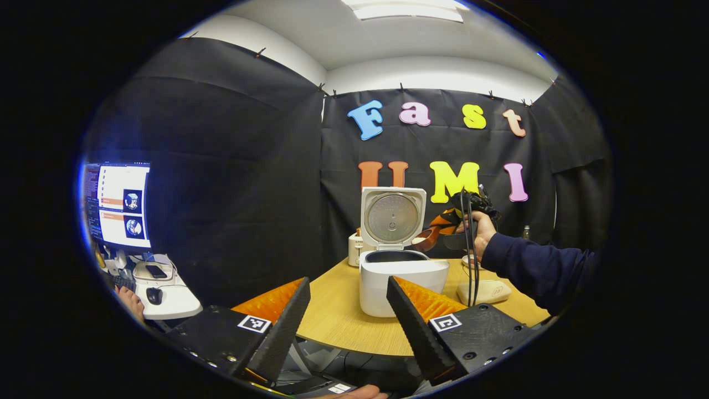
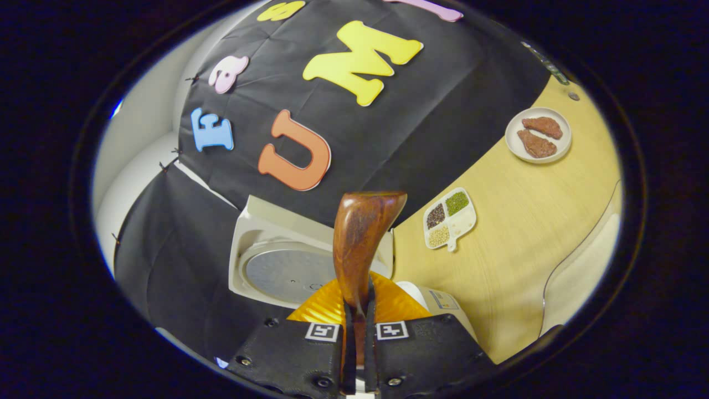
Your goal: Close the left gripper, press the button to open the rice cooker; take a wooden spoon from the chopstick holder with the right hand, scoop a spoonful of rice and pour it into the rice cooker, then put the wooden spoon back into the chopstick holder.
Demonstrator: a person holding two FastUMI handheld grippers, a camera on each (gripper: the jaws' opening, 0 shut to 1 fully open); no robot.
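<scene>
wooden table (image 2: 532,221); right claw (image 2: 357,327) clamps wooden spoon (image 2: 363,233) beside open rice cooker (image 1: 401,274).

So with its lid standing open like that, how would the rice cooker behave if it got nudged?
The rice cooker looks squat and broad-based on the table, so it would probably slide rather than tip. The raised lid stands upright at the back, which likely makes a push from the front the riskier one. The hinged lid may wobble or drop if bumped.
</scene>
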